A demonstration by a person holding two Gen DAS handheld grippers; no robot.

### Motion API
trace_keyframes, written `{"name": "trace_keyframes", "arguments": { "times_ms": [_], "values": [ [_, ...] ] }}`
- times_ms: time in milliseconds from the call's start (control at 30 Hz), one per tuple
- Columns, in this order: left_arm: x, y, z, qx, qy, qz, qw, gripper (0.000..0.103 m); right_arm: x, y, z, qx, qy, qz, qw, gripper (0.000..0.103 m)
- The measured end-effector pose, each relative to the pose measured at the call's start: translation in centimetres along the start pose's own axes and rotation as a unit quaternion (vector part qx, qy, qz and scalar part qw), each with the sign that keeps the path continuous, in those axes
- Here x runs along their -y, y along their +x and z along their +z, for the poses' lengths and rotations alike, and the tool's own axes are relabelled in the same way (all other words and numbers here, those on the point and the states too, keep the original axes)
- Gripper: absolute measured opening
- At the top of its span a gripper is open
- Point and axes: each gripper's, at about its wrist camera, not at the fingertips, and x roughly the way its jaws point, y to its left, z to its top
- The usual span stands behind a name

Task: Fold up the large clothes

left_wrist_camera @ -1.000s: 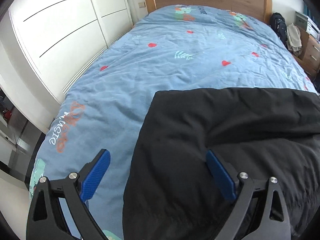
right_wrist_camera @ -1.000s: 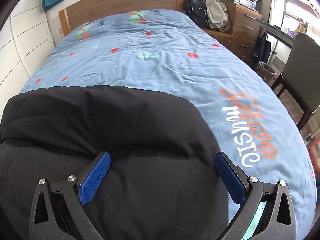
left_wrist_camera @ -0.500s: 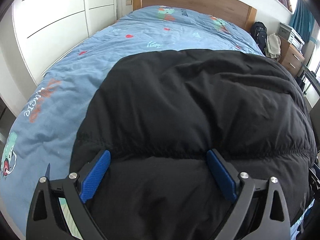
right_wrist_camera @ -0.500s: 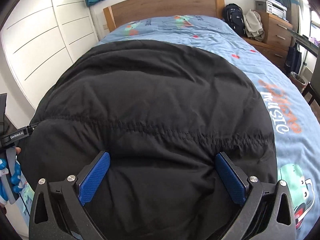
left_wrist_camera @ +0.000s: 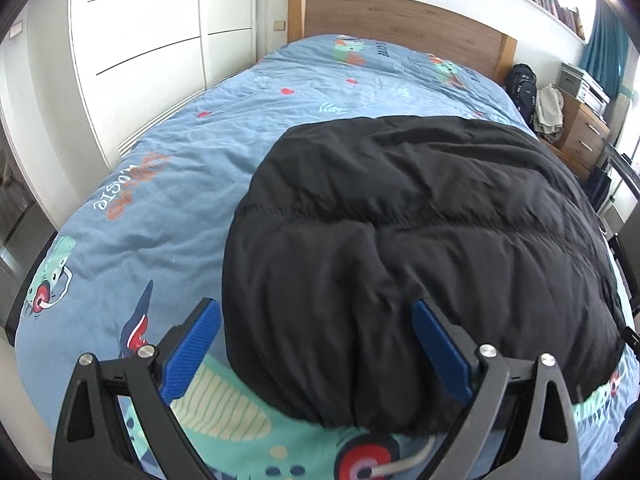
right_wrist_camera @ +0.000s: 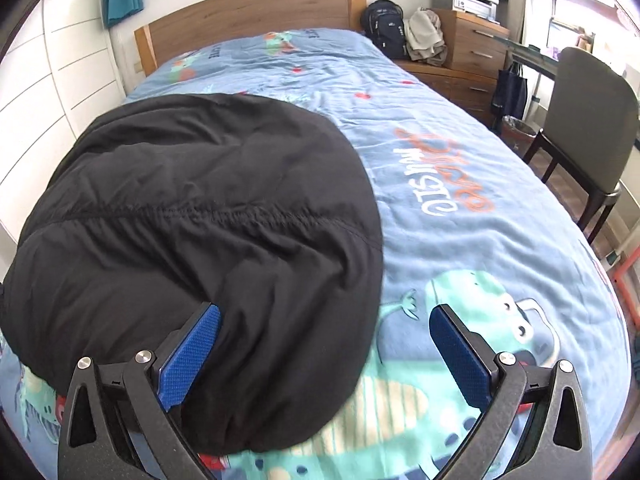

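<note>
1. Black padded jacket (left_wrist_camera: 400, 240) lies folded in a puffy bundle on the near end of the blue bedspread (left_wrist_camera: 168, 184).
2. Left gripper (left_wrist_camera: 316, 352) and right gripper (right_wrist_camera: 324, 352) hover at its near corners, jaws wide apart, holding nothing.
3. Judgement: press trapped air out before the next fold.

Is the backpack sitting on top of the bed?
No, the backpack stands beside the bed, next to the wooden headboard and the drawers.
</note>
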Motion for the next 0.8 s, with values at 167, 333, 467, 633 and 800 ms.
{"name": "trace_keyframes", "arguments": {
  "times_ms": [167,333,467,633,800],
  "values": [
    [1.4,-3.8,-2.2,0.018,0.020,-0.006,0.9996,0.098,-0.3,-3.7,-2.4,0.019,-0.012,0.005,1.000,0.102],
    [1.9,-6.1,-4.2,0.021,0.034,-0.014,0.9991,0.098,-1.4,-6.7,-4.1,0.033,-0.017,0.025,0.999,0.102],
    [3.1,-6.1,-3.2,0.023,0.043,-0.023,0.9985,0.098,-3.5,-7.3,-3.6,0.040,-0.037,0.043,0.998,0.102],
    [5.7,-3.1,1.2,0.029,0.054,-0.034,0.9976,0.098,-8.0,-6.2,0.0,0.060,-0.060,0.071,0.994,0.102],
    [8.8,2.0,6.0,0.037,0.061,-0.035,0.9969,0.098,-12.5,-2.2,5.3,0.072,-0.082,0.088,0.990,0.102]
  ]
}}
